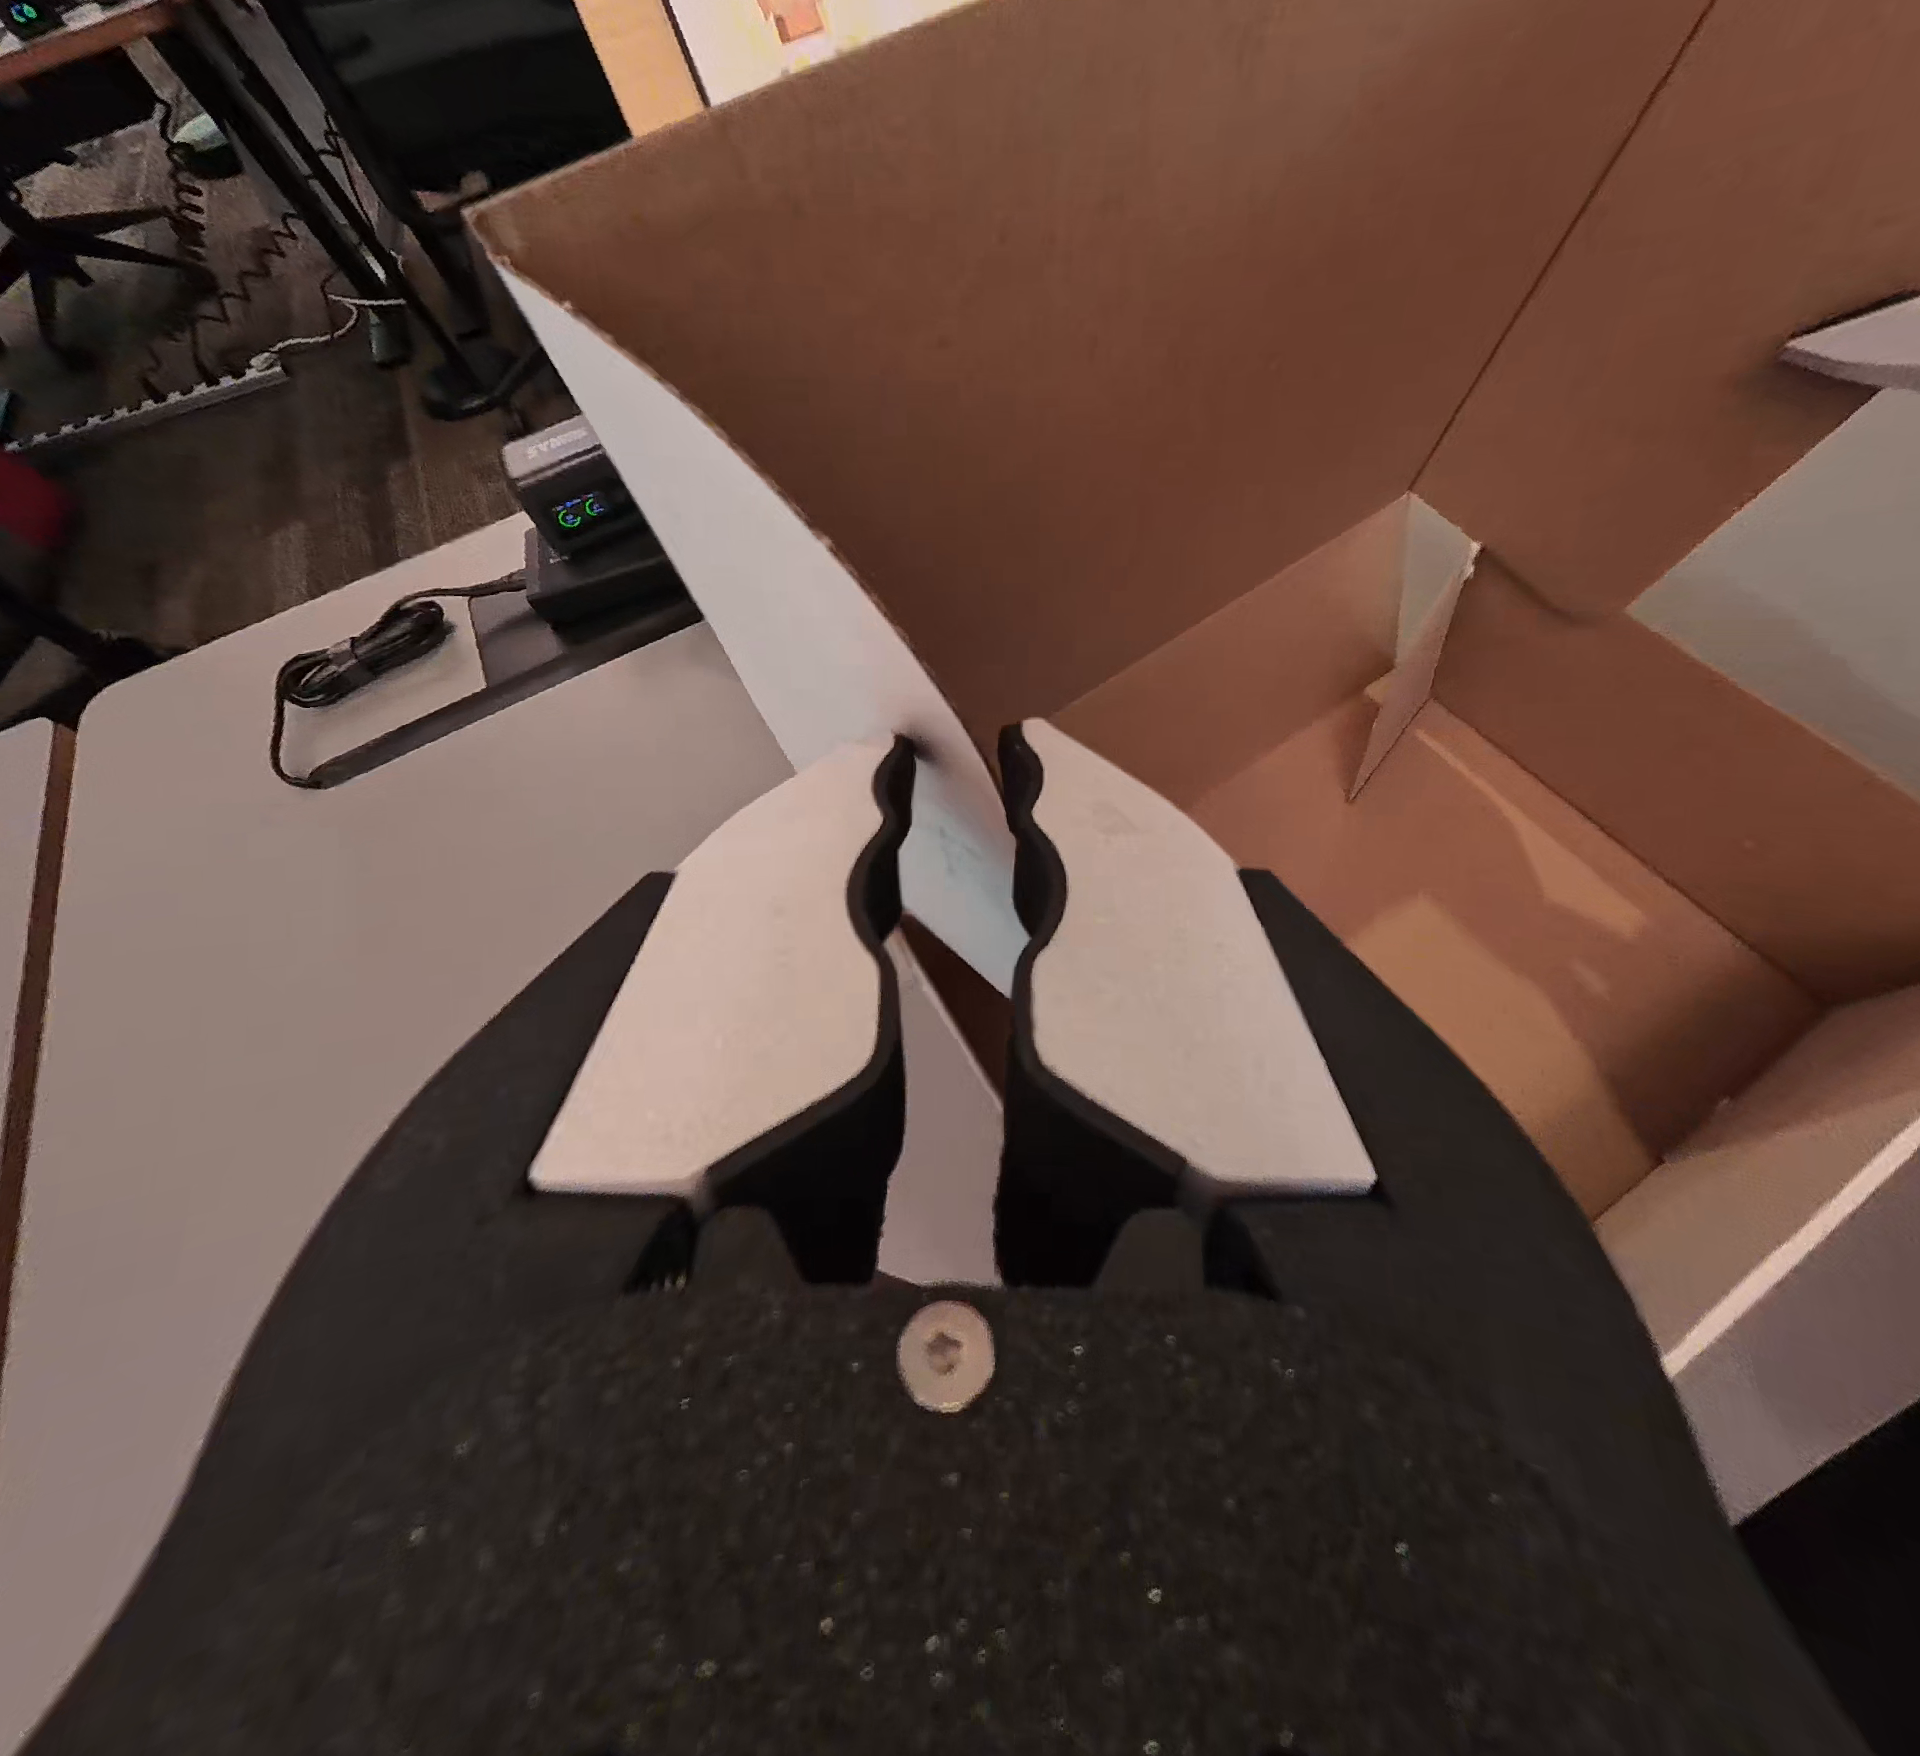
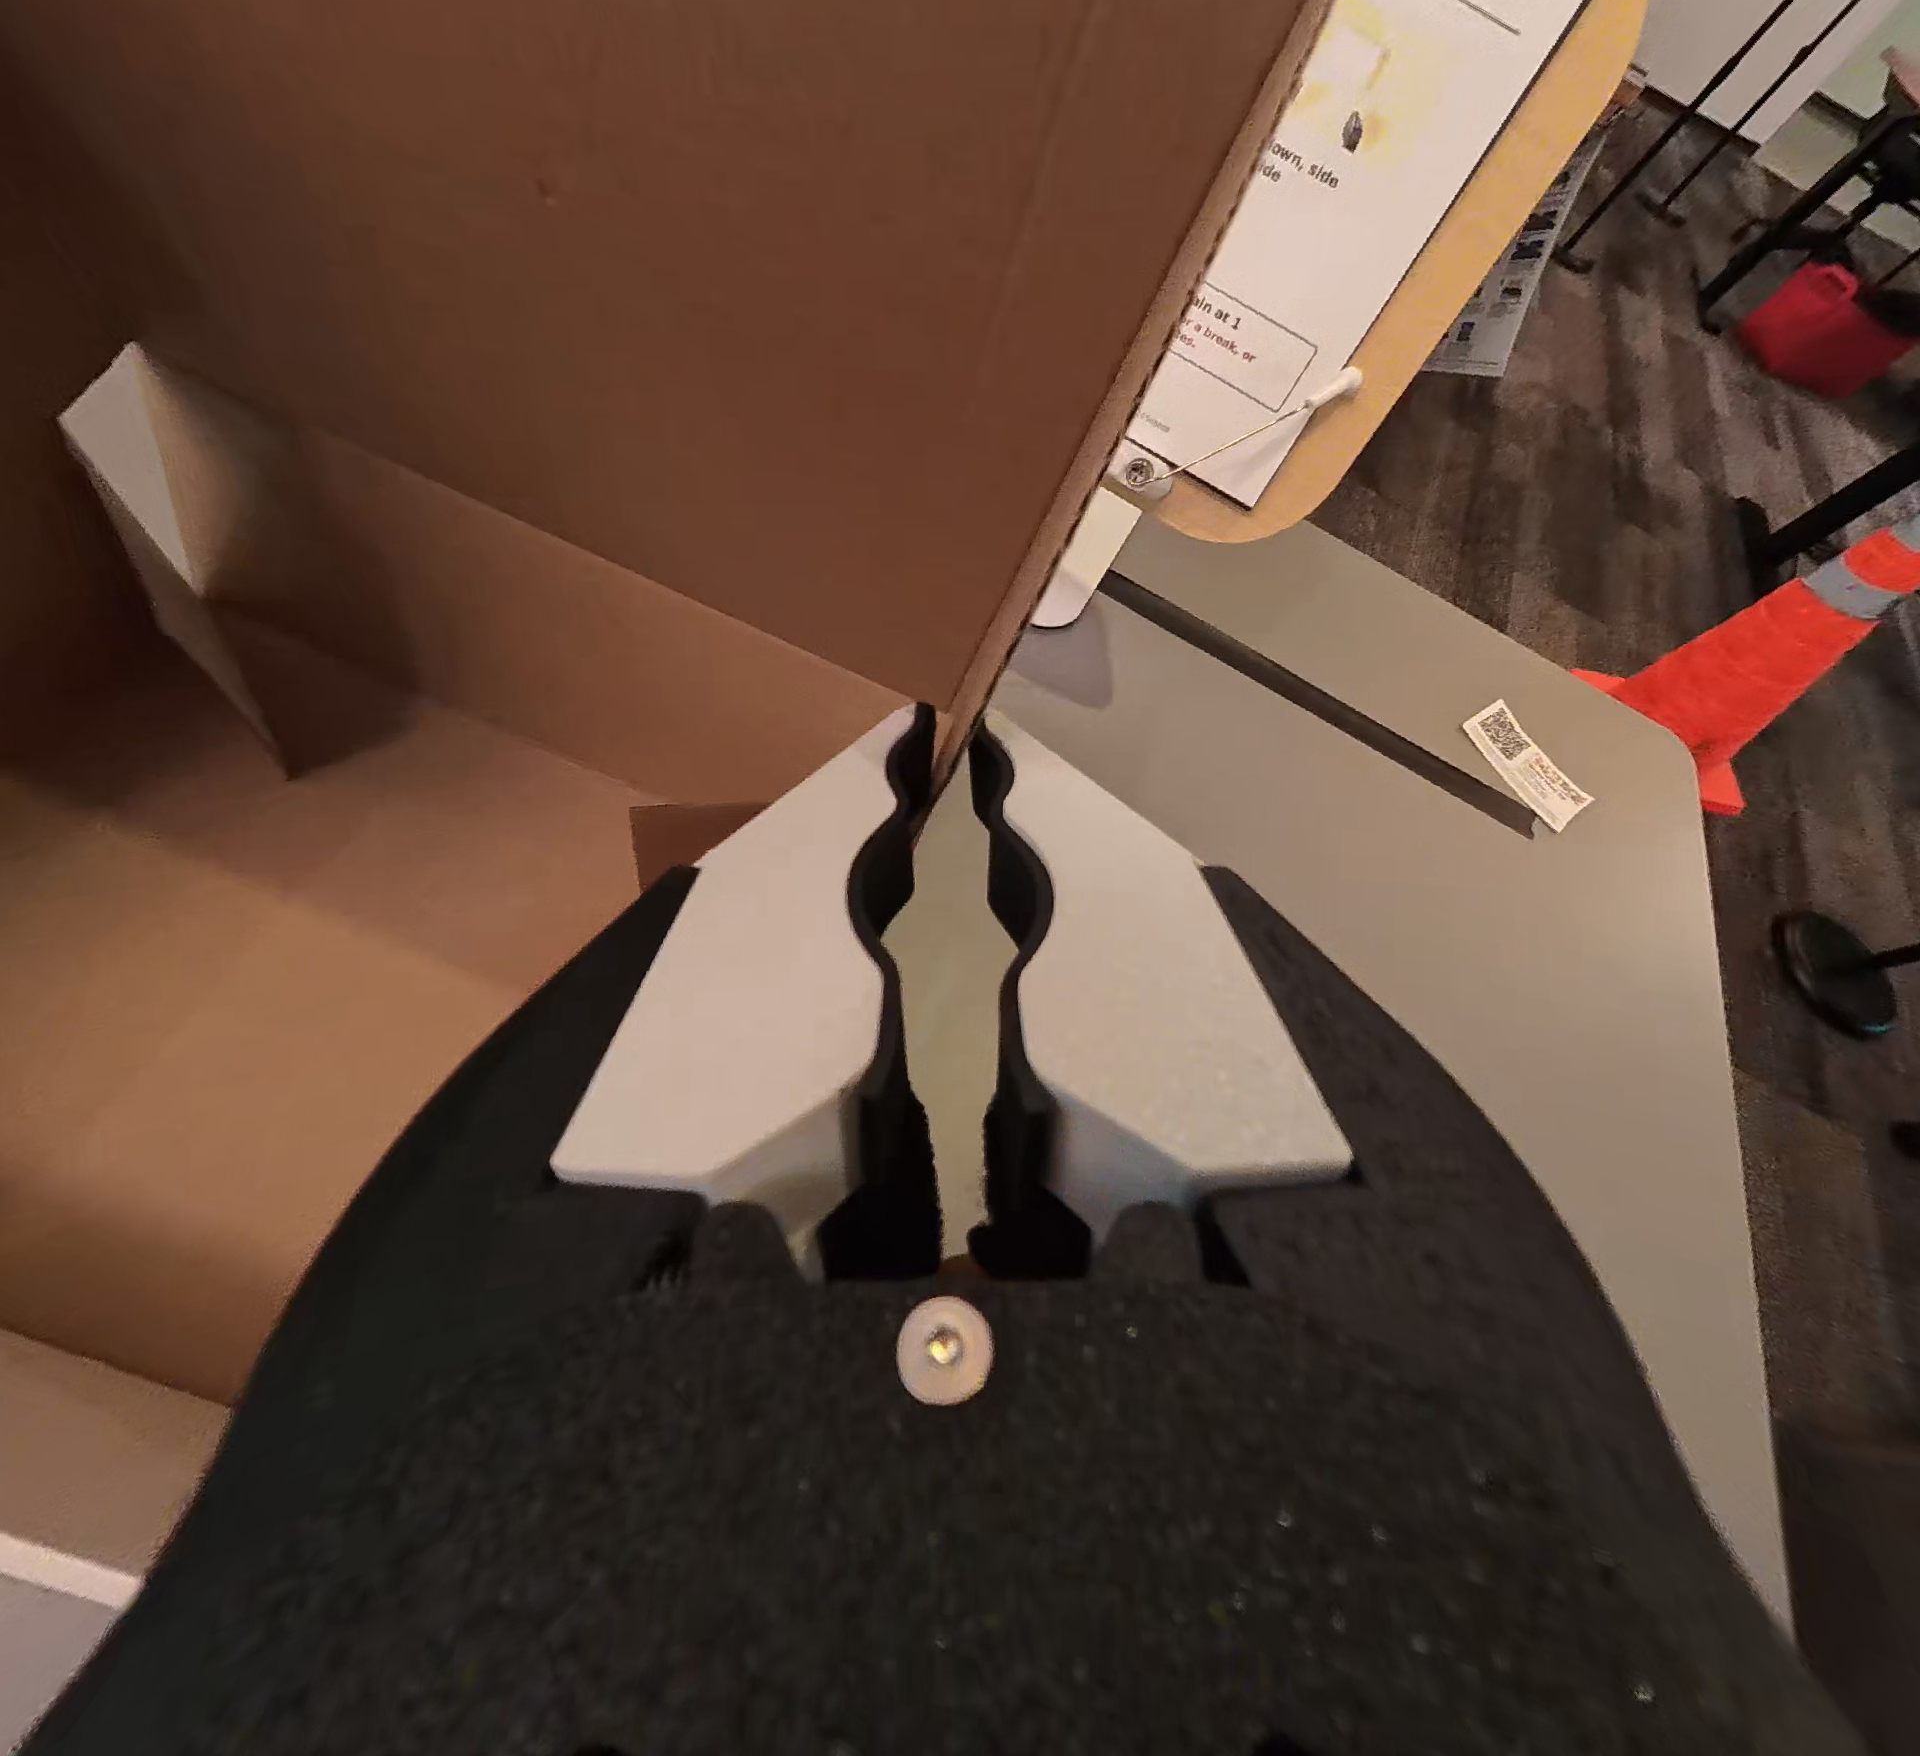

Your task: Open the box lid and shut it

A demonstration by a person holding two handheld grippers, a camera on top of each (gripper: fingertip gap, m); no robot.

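Observation:
A cardboard box, white outside and brown inside, stands open on the table. Its lid is raised and leans over the empty inside. My left gripper is closed on the lid's white left side flap, which runs between the fingertips. In the right wrist view the lid fills the upper left. My right gripper is closed on the lid's right edge, just above the box's right wall. The box floor is bare.
The pale table holds a black charger with green lights and a coiled black cable at the left. A printed board stands behind the box. A small sticker lies on the table at the right. An orange cone stands on the floor. One gripper's finger ends stand about 30 cm off the other's.

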